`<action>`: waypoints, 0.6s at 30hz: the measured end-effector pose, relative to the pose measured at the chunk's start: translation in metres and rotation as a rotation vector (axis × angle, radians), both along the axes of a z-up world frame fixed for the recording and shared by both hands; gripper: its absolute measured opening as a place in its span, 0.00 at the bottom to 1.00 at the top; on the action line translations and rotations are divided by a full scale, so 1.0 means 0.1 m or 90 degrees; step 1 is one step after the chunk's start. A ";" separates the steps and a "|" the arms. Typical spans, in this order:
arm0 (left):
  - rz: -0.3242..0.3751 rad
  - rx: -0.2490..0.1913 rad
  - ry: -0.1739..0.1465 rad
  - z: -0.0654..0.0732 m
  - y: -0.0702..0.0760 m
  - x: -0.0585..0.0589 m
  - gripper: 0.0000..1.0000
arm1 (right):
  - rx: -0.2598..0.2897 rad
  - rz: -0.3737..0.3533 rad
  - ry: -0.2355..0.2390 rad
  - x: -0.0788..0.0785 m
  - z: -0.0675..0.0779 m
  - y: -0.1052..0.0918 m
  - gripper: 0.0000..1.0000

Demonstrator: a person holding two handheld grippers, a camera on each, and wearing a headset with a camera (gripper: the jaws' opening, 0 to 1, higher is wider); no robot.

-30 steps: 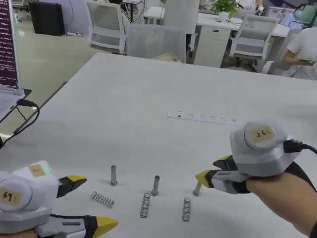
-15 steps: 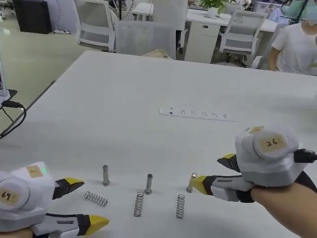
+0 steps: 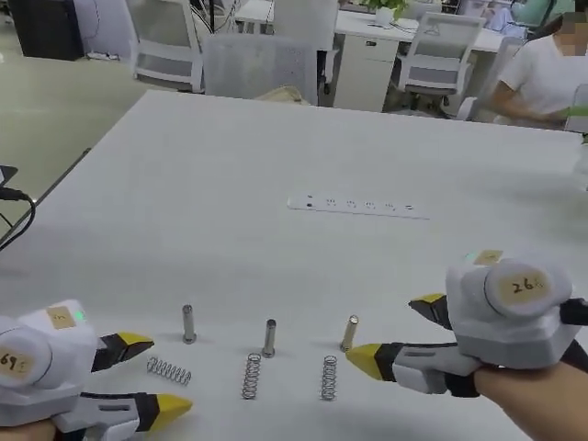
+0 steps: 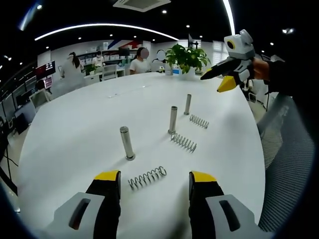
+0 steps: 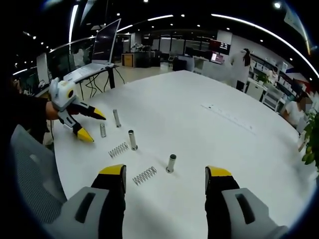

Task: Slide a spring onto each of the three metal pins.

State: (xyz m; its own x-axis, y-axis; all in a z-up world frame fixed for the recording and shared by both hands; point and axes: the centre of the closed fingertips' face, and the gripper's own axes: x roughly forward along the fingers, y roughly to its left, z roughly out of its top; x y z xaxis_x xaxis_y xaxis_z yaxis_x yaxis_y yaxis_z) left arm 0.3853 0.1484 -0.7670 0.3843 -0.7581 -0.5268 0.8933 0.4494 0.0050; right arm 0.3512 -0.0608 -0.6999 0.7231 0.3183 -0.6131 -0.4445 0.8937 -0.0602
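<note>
Three short metal pins stand upright in a row on the white table: left pin, middle pin, right pin. A loose spring lies in front of each: left spring, middle spring, right spring. My left gripper is open just left of the left spring, which lies between its fingertips in the left gripper view. My right gripper is open, right of the right pin and right spring, holding nothing.
A white power strip lies flat across the table's middle. Office chairs and desks stand beyond the far edge, with a seated person at the back right. A laptop is on a side stand.
The head camera has shifted. My right gripper has drawn back slightly toward me, away from the right pin. Pins and springs lie as before.
</note>
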 end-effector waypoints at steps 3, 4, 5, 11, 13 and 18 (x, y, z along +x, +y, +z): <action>-0.005 0.005 0.004 -0.04 -0.01 0.02 0.48 | 0.003 -0.003 -0.001 -0.01 0.00 0.00 0.62; -0.007 0.008 0.004 -0.05 -0.01 0.02 0.47 | 0.005 -0.003 -0.002 -0.01 0.00 0.00 0.62; -0.009 0.008 0.005 -0.05 -0.01 0.02 0.46 | 0.006 -0.004 -0.002 -0.01 0.01 0.00 0.62; -0.014 0.016 0.009 -0.09 -0.02 0.04 0.44 | 0.006 -0.005 -0.007 -0.01 0.02 -0.01 0.62; -0.014 0.022 0.011 -0.12 -0.01 0.05 0.43 | 0.008 -0.006 -0.008 -0.01 0.03 -0.02 0.61; -0.015 0.035 0.014 -0.15 0.02 0.03 0.37 | 0.012 -0.005 -0.011 -0.01 0.04 -0.01 0.61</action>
State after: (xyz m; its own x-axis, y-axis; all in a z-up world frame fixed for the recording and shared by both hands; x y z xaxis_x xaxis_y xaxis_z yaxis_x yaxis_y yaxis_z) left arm 0.3881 0.1507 -0.7820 0.3544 -0.7364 -0.5764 0.9037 0.4280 0.0088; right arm 0.3499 -0.0621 -0.6964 0.7364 0.3234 -0.5943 -0.4362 0.8984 -0.0516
